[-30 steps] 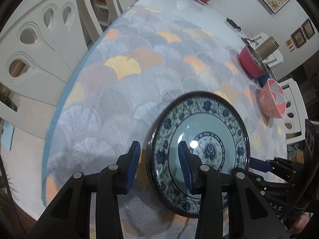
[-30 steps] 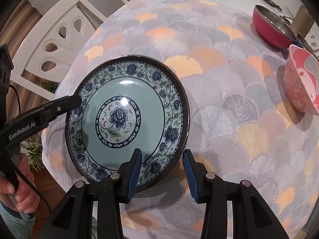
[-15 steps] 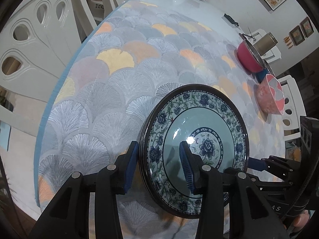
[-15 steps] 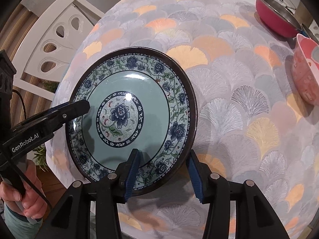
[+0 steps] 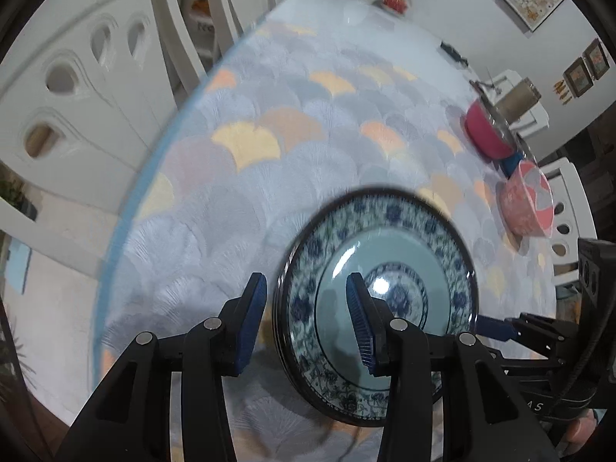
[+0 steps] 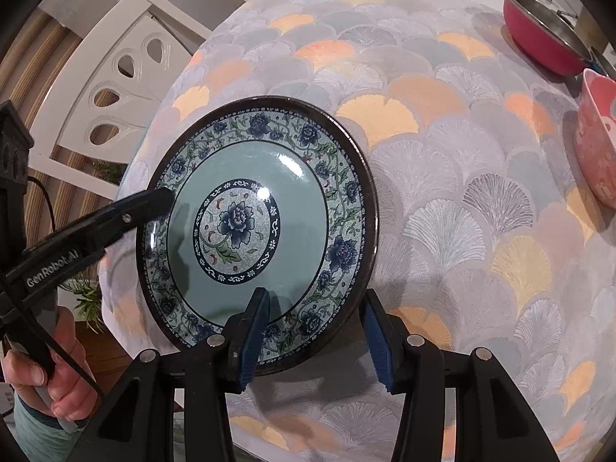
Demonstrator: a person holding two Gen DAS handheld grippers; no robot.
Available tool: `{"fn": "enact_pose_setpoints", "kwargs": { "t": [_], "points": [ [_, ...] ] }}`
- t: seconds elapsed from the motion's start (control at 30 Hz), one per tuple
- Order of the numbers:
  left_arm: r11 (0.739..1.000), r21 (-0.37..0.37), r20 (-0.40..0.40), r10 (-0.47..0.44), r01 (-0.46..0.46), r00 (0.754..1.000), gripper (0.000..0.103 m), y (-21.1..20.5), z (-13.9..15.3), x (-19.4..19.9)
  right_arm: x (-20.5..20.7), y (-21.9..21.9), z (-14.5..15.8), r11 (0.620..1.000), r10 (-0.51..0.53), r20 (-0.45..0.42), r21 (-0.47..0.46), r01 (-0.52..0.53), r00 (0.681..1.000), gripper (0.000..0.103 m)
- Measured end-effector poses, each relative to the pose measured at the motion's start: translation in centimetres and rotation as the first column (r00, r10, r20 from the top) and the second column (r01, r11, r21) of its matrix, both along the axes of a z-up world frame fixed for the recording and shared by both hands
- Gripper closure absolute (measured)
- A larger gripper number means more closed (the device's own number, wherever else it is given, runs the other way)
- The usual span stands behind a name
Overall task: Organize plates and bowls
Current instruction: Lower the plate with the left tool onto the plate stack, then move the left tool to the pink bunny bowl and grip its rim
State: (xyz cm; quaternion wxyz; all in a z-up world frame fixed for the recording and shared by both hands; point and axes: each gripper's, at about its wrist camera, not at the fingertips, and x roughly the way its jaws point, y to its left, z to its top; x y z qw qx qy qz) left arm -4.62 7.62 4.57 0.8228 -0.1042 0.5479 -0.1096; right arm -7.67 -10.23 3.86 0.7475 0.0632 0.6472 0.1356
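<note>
Plate (image 6: 254,227) near desk (image 6: 462,200) front edge, face up; round, so no long axis, and whether it is tilted cannot be told. Left tongs (image 5: 306,323) spread, straddling its left rim; right tongs (image 6: 313,337) spread astride near rim. Advice: close both squarely on rim, lift level. Pink bowl (image 5: 527,204) well apart.

I see a teal plate (image 6: 256,227) with a blue peony centre, floral border and dark rim; a tablecloth (image 6: 442,200) of grey, orange and yellow fans; a pink bowl (image 5: 527,202); a crimson pan (image 5: 487,131).
</note>
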Motion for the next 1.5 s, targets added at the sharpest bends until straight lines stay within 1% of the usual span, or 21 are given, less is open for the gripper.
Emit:
{"fn": "enact_pose_setpoints", "kwargs": {
  "t": [0.1, 0.17, 0.3, 0.4, 0.47, 0.57, 0.63, 0.7, 0.8, 0.87, 0.93, 1.0, 1.1, 1.17, 1.3, 1.4, 1.47, 1.5],
  "points": [
    [1.000, 0.005, 0.042, -0.004, 0.004, 0.999, 0.064, -0.1, 1.7, 0.5, -0.2, -0.7, 0.9, 1.000, -0.002, 0.025, -0.006, 0.002, 1.000, 0.055],
    [1.000, -0.001, 0.066, -0.018, 0.018, 0.998, 0.064, -0.5, 2.7, 1.0, -0.3, -1.0, 1.8, 1.000, -0.006, 0.061, -0.022, 0.007, 0.998, 0.054],
    [0.997, -0.026, 0.114, -0.067, 0.070, 0.991, 0.064, -2.5, 4.7, 2.0, -0.4, -2.4, 3.5, 0.999, -0.045, 0.102, -0.022, 0.048, 0.994, 0.054],
    [0.990, -0.039, 0.146, -0.127, 0.134, 0.981, 0.061, -5.2, 6.0, 2.7, -0.5, -4.0, 4.9, 0.995, -0.084, 0.140, -0.034, 0.090, 0.986, 0.053],
    [0.982, -0.026, 0.149, -0.179, 0.185, 0.973, 0.054, -7.7, 6.4, 3.1, -0.6, -5.4, 5.9, 0.990, -0.123, 0.176, -0.044, 0.133, 0.977, 0.052],
    [0.973, -0.014, 0.163, -0.226, 0.232, 0.960, 0.049, -10.9, 6.7, 3.3, -1.0, -7.9, 7.4, 0.982, -0.168, 0.245, -0.039, 0.183, 0.955, 0.049],
    [0.968, -0.027, 0.163, -0.244, 0.251, 0.956, 0.048, -13.0, 7.2, 3.6, -1.1, -9.7, 8.1, 0.977, -0.186, 0.284, -0.051, 0.209, 0.941, 0.048],
    [0.960, -0.059, 0.169, -0.261, 0.274, 0.951, 0.044, -15.0, 7.8, 3.9, -1.1, -11.1, 8.5, 0.973, -0.204, 0.292, -0.048, 0.228, 0.934, 0.048],
    [0.949, -0.064, 0.164, -0.294, 0.308, 0.942, 0.043, -18.1, 8.1, 4.8, -1.0, -14.3, 9.1, 0.961, -0.254, 0.298, -0.030, 0.275, 0.920, 0.047],
    [0.946, -0.056, 0.165, -0.306, 0.318, 0.938, 0.043, -19.8, 8.2, 5.1, -1.2, -16.8, 9.7, 0.945, -0.298, 0.320, -0.035, 0.326, 0.899, 0.040],
    [0.944, -0.059, 0.162, -0.312, 0.324, 0.936, 0.043, -21.9, 8.2, 5.7, -1.5, -19.5, 10.0, 0.925, -0.346, 0.338, -0.032, 0.378, 0.875, 0.027],
    [0.941, -0.082, 0.136, -0.316, 0.329, 0.939, 0.043, -24.0, 7.6, 6.4, -1.5, -21.7, 10.1, 0.912, -0.376, 0.343, -0.025, 0.409, 0.861, 0.026],
    [0.938, -0.121, 0.092, -0.316, 0.325, 0.944, 0.043, -26.2, 6.4, 7.3, -0.6, -24.8, 9.9, 0.898, -0.403, 0.340, -0.031, 0.438, 0.850, 0.026],
    [0.941, -0.124, 0.056, -0.309, 0.314, 0.949, 0.046, -27.6, 5.3, 7.8, 0.3, -26.5, 9.5, 0.890, -0.412, 0.341, -0.049, 0.453, 0.845, 0.026],
    [0.949, -0.109, 0.002, -0.297, 0.295, 0.955, 0.048, -29.8, 3.2, 8.8, 2.4, -28.8, 7.9, 0.886, -0.416, 0.320, -0.070, 0.459, 0.851, 0.026],
    [0.953, -0.099, -0.015, -0.289, 0.287, 0.957, 0.052, -30.8, 2.2, 9.2, 3.9, -29.8, 6.5, 0.894, -0.408, 0.290, -0.065, 0.444, 0.865, 0.026],
    [0.957, -0.087, -0.028, -0.282, 0.278, 0.959, 0.058, -31.3, 1.5, 9.4, 4.9, -30.4, 5.5, 0.901, -0.400, 0.271, -0.059, 0.429, 0.876, 0.026],
    [0.958, -0.087, -0.035, -0.277, 0.273, 0.960, 0.059, -31.3, 1.3, 9.5, 5.2, -30.5, 5.2, 0.905, -0.394, 0.266, -0.057, 0.422, 0.880, 0.027]
  ]
}}
